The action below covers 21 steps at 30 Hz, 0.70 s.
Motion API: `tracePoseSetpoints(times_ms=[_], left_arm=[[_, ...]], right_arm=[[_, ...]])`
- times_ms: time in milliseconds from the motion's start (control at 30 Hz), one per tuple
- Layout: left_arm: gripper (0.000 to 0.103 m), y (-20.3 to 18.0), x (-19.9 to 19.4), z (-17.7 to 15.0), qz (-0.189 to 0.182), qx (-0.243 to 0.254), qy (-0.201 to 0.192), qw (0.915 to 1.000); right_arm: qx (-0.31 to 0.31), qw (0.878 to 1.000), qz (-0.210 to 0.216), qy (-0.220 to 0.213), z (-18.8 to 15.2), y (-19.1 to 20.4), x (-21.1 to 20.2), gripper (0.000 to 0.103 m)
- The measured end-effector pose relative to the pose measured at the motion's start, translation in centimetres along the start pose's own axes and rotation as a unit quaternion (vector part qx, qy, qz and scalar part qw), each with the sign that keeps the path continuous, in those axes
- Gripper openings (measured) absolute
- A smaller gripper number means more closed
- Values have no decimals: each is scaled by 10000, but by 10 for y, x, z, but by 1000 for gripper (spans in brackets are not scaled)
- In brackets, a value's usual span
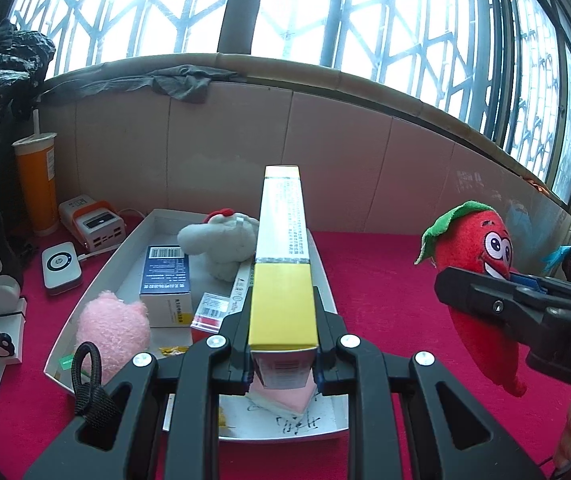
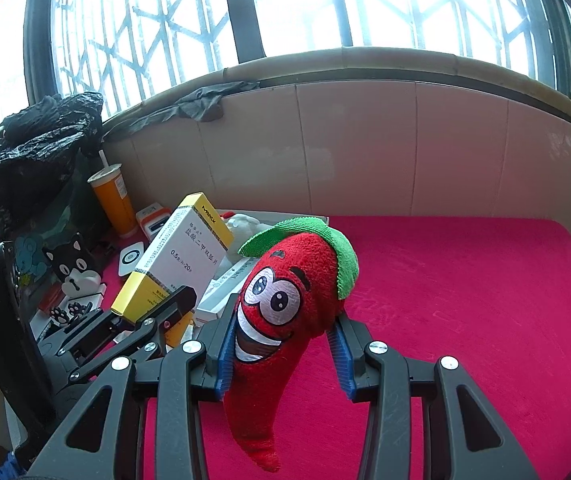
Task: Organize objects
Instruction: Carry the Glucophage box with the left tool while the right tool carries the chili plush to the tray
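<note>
The left gripper (image 1: 283,332) pinches a yellow-and-white medicine carton (image 1: 282,264) by its narrow end, above the white tray (image 1: 85,300); the carton looks light and stiff, though thin card may crush, so gripping its flat faces suits it. The right gripper (image 2: 281,344) squeezes a plush chili pepper (image 2: 285,312) mid-body over the red cloth (image 2: 465,300); soft, light, compressible, probably unlikely to slip.

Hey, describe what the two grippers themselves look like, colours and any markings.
Both are black plastic frames with triangular cut-outs and silver screws. The right gripper has blue ribbed pads and white letters on its side. The left gripper carries a black cord loop.
</note>
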<state>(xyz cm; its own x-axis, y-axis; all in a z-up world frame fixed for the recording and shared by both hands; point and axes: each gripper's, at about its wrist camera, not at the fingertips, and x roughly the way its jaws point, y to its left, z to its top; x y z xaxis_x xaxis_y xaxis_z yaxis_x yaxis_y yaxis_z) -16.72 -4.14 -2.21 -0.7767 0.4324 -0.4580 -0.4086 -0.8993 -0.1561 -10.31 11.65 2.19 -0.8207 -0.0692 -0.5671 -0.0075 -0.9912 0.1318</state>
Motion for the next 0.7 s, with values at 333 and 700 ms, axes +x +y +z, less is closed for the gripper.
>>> tracePoseSetpoints(times_ms=[333,700], left_arm=[[20,15,3,-1,76,-69,35,9999],[21,27,5,-3,131,-140,67,9998]], right_arm=[[-91,9999,88,97,4,15,13,44],[-176,9996,110,176,9,27,25,44]])
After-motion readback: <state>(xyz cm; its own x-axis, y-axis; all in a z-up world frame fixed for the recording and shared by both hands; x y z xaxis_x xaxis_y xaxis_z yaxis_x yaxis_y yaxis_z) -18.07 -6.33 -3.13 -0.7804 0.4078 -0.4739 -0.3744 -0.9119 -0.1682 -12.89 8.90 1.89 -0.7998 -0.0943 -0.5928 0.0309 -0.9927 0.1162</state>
